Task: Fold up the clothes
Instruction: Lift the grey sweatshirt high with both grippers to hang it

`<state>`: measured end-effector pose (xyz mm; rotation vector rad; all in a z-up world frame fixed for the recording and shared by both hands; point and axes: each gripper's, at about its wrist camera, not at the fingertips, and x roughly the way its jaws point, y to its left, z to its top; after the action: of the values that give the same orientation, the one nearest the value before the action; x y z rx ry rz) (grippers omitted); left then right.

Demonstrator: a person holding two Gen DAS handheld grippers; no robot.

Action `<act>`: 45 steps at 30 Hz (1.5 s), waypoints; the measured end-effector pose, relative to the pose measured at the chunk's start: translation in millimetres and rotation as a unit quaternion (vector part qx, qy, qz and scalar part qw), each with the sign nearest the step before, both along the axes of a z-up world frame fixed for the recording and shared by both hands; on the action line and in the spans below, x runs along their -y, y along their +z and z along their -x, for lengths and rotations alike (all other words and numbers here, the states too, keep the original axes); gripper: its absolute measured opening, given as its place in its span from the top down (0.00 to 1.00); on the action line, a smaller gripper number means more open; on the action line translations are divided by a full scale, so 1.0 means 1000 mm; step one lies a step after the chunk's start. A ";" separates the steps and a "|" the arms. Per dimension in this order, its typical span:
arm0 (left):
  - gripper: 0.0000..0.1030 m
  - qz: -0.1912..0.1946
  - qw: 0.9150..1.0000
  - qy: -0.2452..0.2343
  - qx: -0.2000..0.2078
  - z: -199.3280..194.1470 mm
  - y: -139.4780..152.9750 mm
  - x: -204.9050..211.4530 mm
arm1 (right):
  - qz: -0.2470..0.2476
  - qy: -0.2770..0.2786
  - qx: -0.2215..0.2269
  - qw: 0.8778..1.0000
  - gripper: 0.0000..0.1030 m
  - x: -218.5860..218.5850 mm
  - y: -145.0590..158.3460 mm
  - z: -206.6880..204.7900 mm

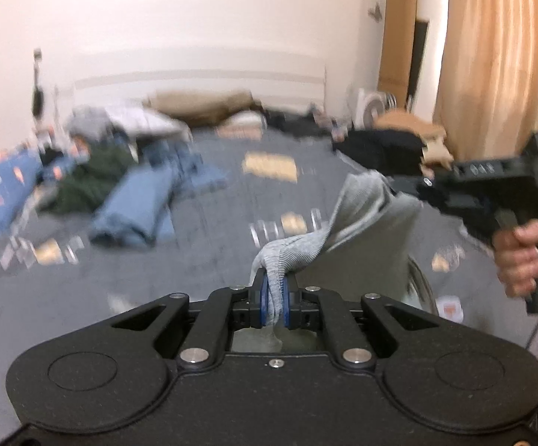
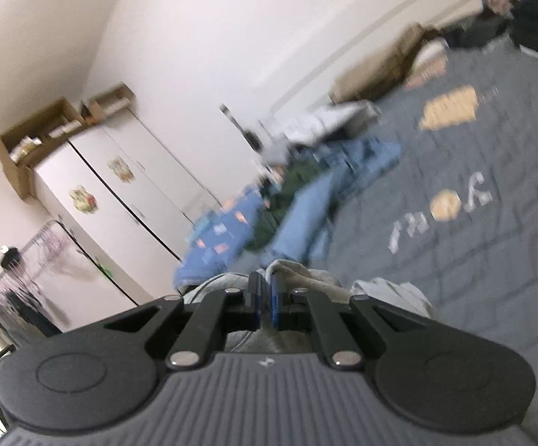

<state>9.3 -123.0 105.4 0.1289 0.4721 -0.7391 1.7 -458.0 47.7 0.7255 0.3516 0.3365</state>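
Left wrist view: the left gripper (image 1: 274, 297) is clamped on a bunched grey garment (image 1: 358, 223), lower centre of frame, lifted off the grey bedspread (image 1: 202, 230). The right gripper (image 1: 423, 183), mid-right and held by a hand (image 1: 525, 256), pinches the garment's other end. Folded jeans (image 1: 135, 212) lie left of centre.

Bed (image 1: 209, 267) under a grey quilted cover with orange and white prints; on it, at ten o'clock in the left wrist view, folded blue jeans (image 1: 135, 208) beside a dark green garment (image 1: 90, 182), brown pillow (image 1: 202, 106) at twelve, black clothes (image 1: 380, 148) at two.
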 end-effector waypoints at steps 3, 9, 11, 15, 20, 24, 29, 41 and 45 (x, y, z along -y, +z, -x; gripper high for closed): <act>0.92 0.017 0.999 0.007 0.039 0.008 0.042 0.001 | -0.015 -0.008 0.039 0.999 0.95 0.002 0.037 0.015; 0.92 0.042 0.992 0.017 0.114 0.044 0.128 -0.003 | 0.000 -0.012 0.108 0.994 0.95 -0.005 0.128 0.043; 0.92 0.048 0.989 0.016 0.139 0.062 0.155 -0.004 | 0.011 -0.015 0.131 0.991 0.96 -0.010 0.159 0.056; 0.93 0.064 0.980 0.017 0.187 0.098 0.202 -0.008 | 0.027 -0.024 0.172 0.984 0.96 -0.018 0.210 0.088; 0.93 0.083 0.968 0.024 0.237 0.144 0.253 -0.011 | 0.043 -0.029 0.212 0.976 0.96 -0.026 0.256 0.127; 0.93 0.095 0.955 0.034 0.278 0.181 0.296 -0.010 | 0.055 -0.032 0.245 0.968 0.96 -0.032 0.290 0.157; 0.93 0.099 0.939 0.039 0.327 0.217 0.345 -0.001 | 0.080 -0.039 0.280 0.956 0.96 -0.036 0.330 0.184; 0.92 0.063 0.959 0.054 0.271 0.129 0.309 0.052 | 0.127 -0.080 0.233 0.961 0.96 -0.026 0.321 0.126; 0.92 0.037 0.973 0.062 0.218 0.057 0.258 0.082 | 0.148 -0.101 0.182 0.967 0.96 -0.022 0.275 0.058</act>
<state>-47.8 -204.9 363.1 0.1847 0.0318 -0.5839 -56.5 -435.9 322.4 0.3887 -0.0239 0.2118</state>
